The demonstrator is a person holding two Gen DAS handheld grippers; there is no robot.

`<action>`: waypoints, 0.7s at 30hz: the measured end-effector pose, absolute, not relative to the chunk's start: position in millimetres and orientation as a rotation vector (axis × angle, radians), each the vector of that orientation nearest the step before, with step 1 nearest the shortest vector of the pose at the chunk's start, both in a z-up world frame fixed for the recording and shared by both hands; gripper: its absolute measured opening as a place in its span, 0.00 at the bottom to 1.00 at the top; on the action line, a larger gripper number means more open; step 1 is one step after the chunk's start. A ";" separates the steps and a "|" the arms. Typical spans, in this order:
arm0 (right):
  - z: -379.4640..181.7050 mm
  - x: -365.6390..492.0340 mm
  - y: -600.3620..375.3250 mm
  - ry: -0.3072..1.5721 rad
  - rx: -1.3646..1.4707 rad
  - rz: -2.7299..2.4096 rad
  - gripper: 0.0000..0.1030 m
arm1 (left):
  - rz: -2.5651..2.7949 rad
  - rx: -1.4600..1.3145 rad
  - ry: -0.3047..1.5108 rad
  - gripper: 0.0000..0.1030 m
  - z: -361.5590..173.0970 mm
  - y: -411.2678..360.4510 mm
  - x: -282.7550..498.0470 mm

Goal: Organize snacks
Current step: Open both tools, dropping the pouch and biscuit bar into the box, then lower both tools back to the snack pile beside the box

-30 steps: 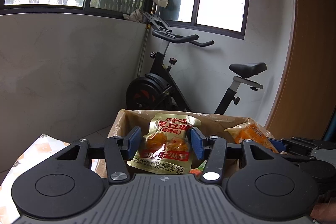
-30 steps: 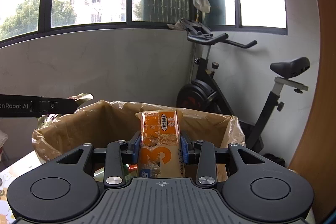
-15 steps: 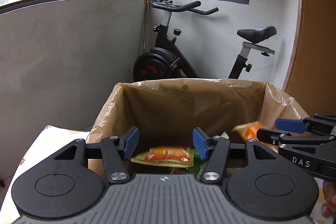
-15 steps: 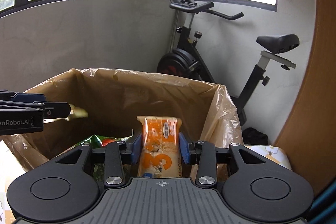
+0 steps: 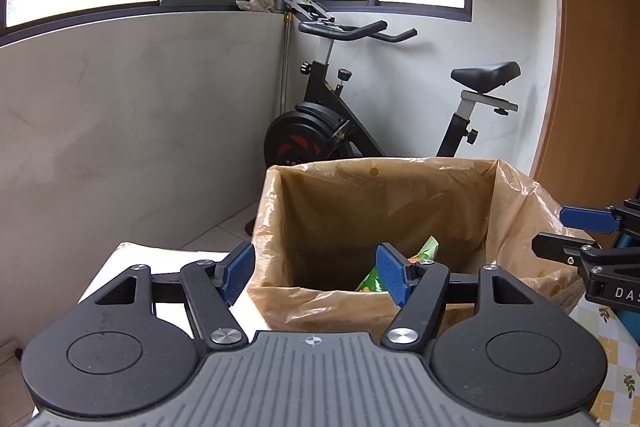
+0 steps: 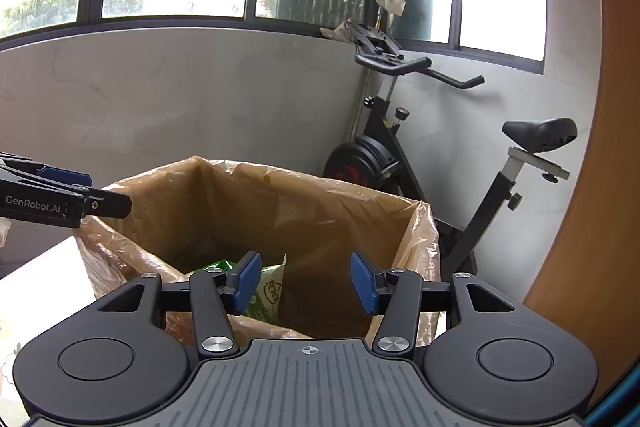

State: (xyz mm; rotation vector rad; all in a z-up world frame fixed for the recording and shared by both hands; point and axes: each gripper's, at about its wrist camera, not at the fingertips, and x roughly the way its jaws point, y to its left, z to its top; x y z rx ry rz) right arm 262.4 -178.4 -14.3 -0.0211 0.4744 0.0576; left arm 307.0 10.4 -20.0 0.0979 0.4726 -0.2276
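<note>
Grippers first: your left gripper (image 5: 316, 273) has nothing between its blue pads (image 5: 390, 277) and its jaws are opening, already fairly wide. Your right gripper (image 6: 306, 281) is also empty, jaws opening, gap moderate and narrower than the left one. Both point slightly down at the lined box (image 5: 400, 195), a brown carton with a clear plastic liner draped over its rim.

Left wrist view: left gripper sits at the box's near-left corner, one pad outside the box wall, the other over the opening. Right gripper shows from the side at the box's right edge (image 5: 588, 239).

Right wrist view: right gripper hangs over the box's near rim, and the left gripper's fingers reach in at the box's left rim (image 6: 64, 201).

Snacks: green snack packet (image 5: 400, 267) lies inside the box, low down, partly hidden by a pad; in the right wrist view it shows as green packets (image 6: 266, 287) on the box's near-left side. Other contents too dark to tell.

Exercise bike (image 5: 360, 107) stands behind the box against the wall.
</note>
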 end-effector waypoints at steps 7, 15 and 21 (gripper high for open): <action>-17.7 221.0 -184.8 0.438 0.027 0.055 0.46 | -0.250 0.071 0.449 0.67 -16.9 47.7 263.8; -44.9 191.5 -184.8 0.449 0.105 0.057 0.55 | -0.260 0.015 0.499 0.80 -54.6 66.6 239.9; -75.2 189.9 -168.6 0.538 0.124 0.124 0.71 | -0.298 -0.011 0.540 0.81 -81.5 57.2 238.2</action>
